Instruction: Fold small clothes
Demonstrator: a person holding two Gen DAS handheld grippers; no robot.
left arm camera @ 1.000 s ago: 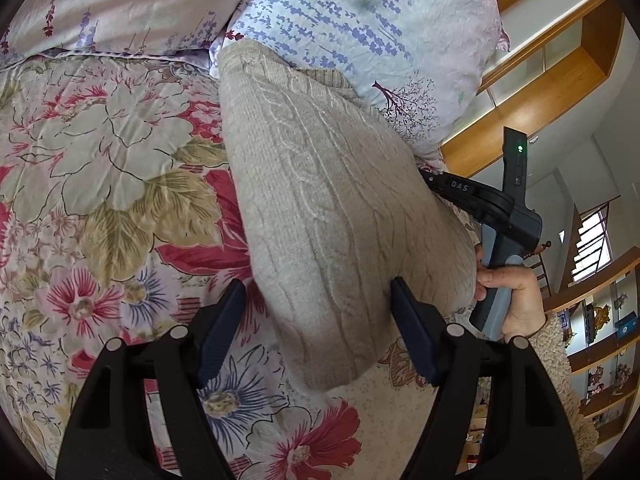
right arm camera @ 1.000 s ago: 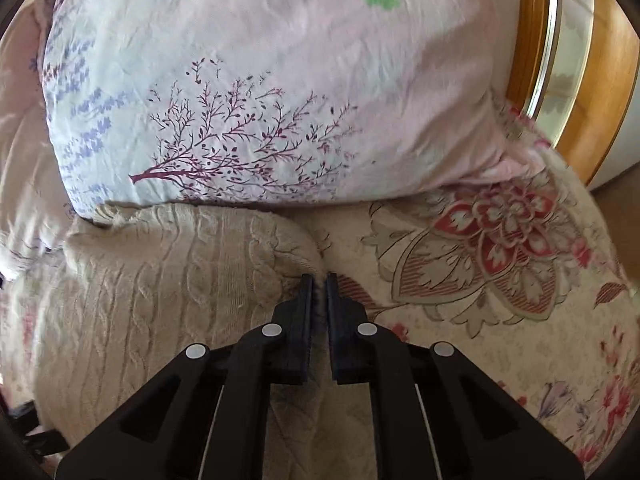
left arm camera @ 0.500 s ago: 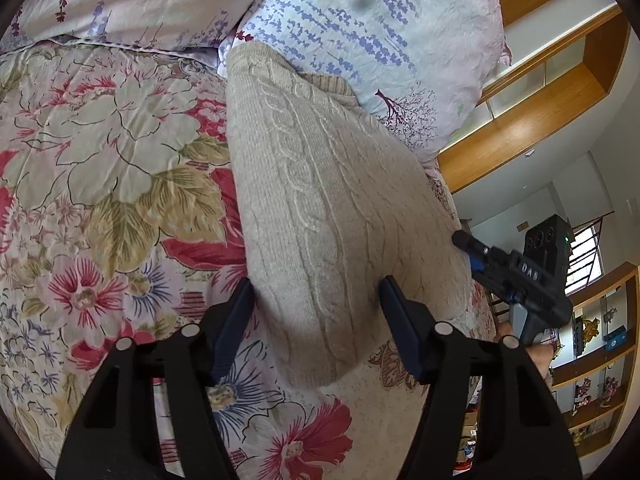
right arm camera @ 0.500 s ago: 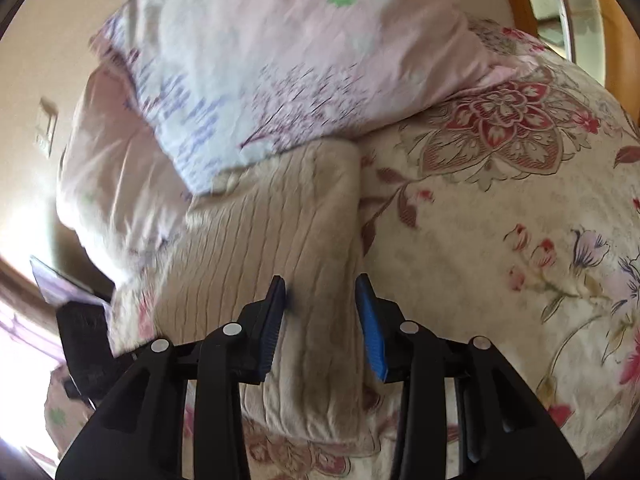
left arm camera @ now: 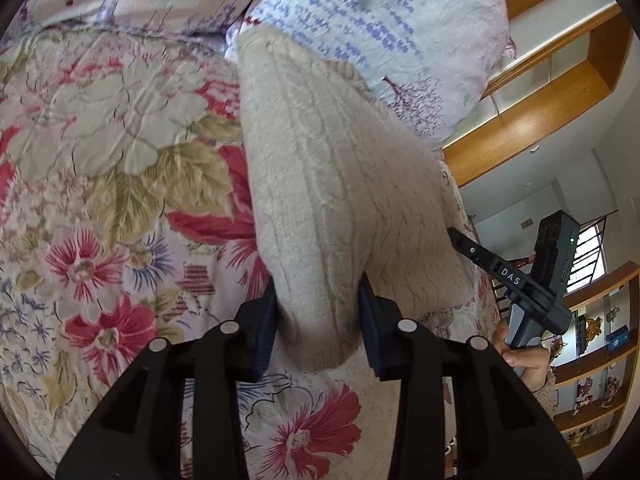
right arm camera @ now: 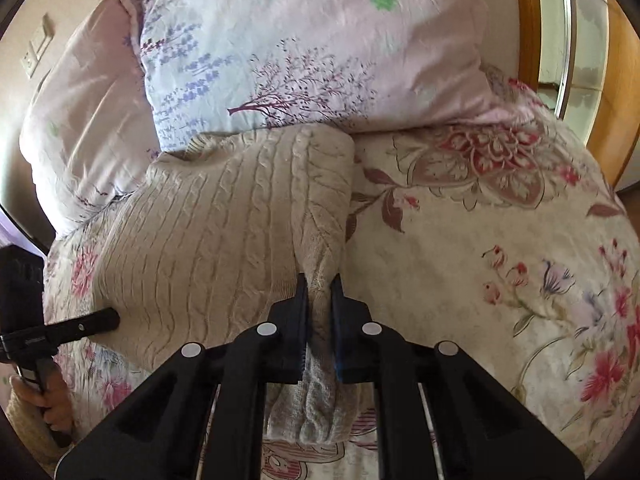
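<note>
Both tongs closed in since earlier | left tongs (left arm camera: 318, 324) and right tongs (right arm camera: 320, 320) pinch near corners of beige cable-knit sweater (left arm camera: 340, 184) on floral bedspread (left arm camera: 100, 160) | step: gripping hem | next: likely fold toward lavender-print pillow (right arm camera: 312, 48)

The left gripper (left arm camera: 318, 324) is pinching the near fold of a beige cable-knit sweater (left arm camera: 340, 184), which is lying on a floral bedspread (left arm camera: 100, 184) and reaching up against a lavender-print pillow (left arm camera: 384, 28). The right gripper (left arm camera: 456, 236) is touching the sweater's right edge.
</note>
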